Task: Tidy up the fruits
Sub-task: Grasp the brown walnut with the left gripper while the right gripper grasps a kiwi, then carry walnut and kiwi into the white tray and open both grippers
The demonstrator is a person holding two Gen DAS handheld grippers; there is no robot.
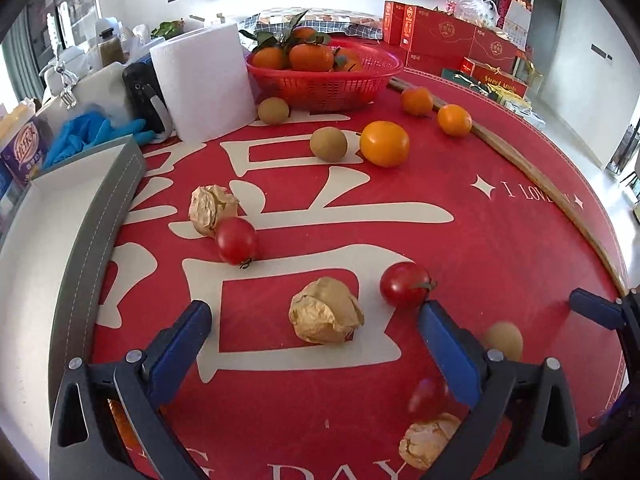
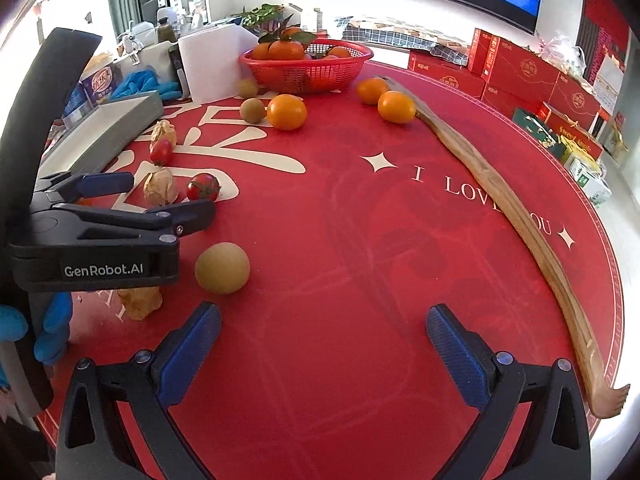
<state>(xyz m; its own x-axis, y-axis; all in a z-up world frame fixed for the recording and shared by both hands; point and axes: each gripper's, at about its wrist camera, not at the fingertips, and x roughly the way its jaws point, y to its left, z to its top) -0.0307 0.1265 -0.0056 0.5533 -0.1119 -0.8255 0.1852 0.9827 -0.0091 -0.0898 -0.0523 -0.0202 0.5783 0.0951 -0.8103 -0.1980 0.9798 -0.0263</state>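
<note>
Left wrist view: left gripper fingers spread wide, empty, straddling husked physalis, apparently lined up to grasp; cherry tomato just off right finger.

Right wrist view: right gripper fingers wide apart, empty, over bare tabletop; tan round fruit beyond left finger.

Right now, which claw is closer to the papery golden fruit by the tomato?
Left. The left claw brackets the husked fruit; the right claw hovers over bare red mat, farther right.

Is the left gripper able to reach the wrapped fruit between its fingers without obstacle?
Probably yes. The left gripper is open, and the wrapped fruit lies on the mat directly between its fingers. The nearest tomato sits just beside the other finger, so a careful approach helps.
</note>
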